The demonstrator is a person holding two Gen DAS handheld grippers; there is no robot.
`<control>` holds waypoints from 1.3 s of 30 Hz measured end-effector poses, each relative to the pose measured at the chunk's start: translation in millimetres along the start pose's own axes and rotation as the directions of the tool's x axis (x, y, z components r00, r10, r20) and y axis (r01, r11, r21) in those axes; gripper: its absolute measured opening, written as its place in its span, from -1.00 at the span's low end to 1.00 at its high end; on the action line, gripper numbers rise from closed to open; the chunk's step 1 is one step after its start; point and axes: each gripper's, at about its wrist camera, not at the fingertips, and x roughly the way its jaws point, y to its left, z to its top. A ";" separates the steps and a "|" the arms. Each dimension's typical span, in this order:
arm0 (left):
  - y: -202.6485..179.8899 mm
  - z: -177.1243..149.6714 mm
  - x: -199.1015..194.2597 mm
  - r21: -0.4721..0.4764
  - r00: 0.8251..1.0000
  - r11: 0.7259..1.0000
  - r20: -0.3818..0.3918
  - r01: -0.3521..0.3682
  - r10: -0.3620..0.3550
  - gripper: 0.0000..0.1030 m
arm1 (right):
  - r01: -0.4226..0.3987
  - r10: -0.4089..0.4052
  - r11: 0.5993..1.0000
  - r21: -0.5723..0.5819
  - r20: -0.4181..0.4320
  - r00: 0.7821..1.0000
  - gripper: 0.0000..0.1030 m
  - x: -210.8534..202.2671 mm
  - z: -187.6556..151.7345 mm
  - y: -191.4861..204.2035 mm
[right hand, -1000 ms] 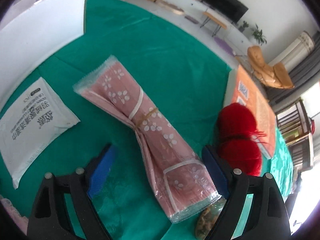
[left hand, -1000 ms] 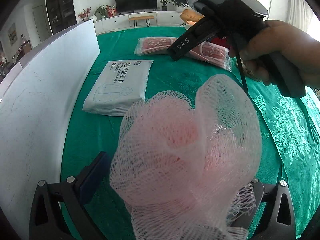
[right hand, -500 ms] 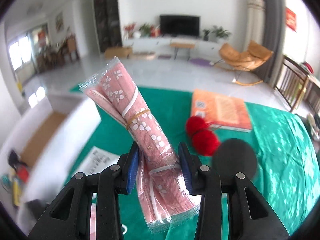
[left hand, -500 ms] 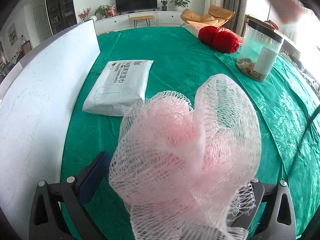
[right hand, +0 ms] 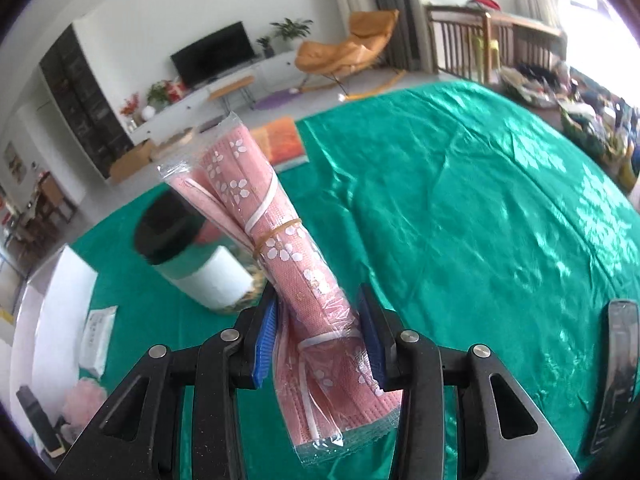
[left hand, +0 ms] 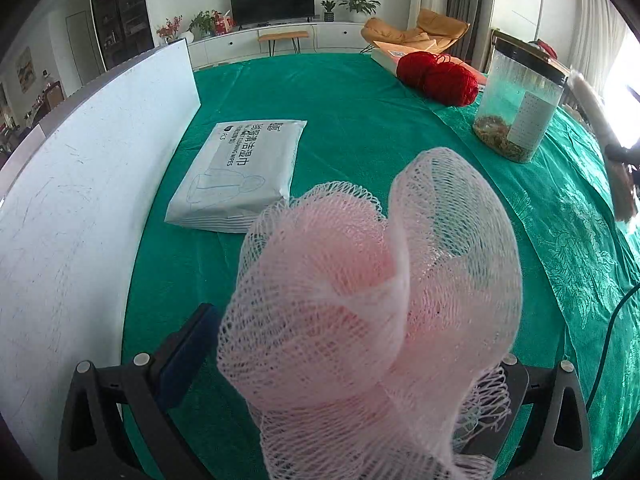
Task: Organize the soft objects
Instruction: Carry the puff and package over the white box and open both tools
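My left gripper (left hand: pixel 352 376) grasps the pink mesh pouf (left hand: pixel 372 300) above the desk (left hand: pixel 360 120), beside the white board (left hand: pixel 80 200). My right gripper (right hand: pixel 320 336) is clenched on the wrapped pink mask bundle (right hand: pixel 280 256), raised over open green cloth.

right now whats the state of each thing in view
left gripper: shut on loofah
loofah: held, off the cloth
right gripper: shut on masks
masks: bagged, banded, held upright
wipes: sealed, lying flat
jar: upright, lid on
yarn: wound, lying on table
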 end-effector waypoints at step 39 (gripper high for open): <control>124.5 20.9 -177.9 -0.196 0.965 0.959 0.206 0.203 -0.162 -0.23 | -0.368 0.366 0.877 -0.309 -0.065 0.928 -0.59 -123.8 -62.5 162.8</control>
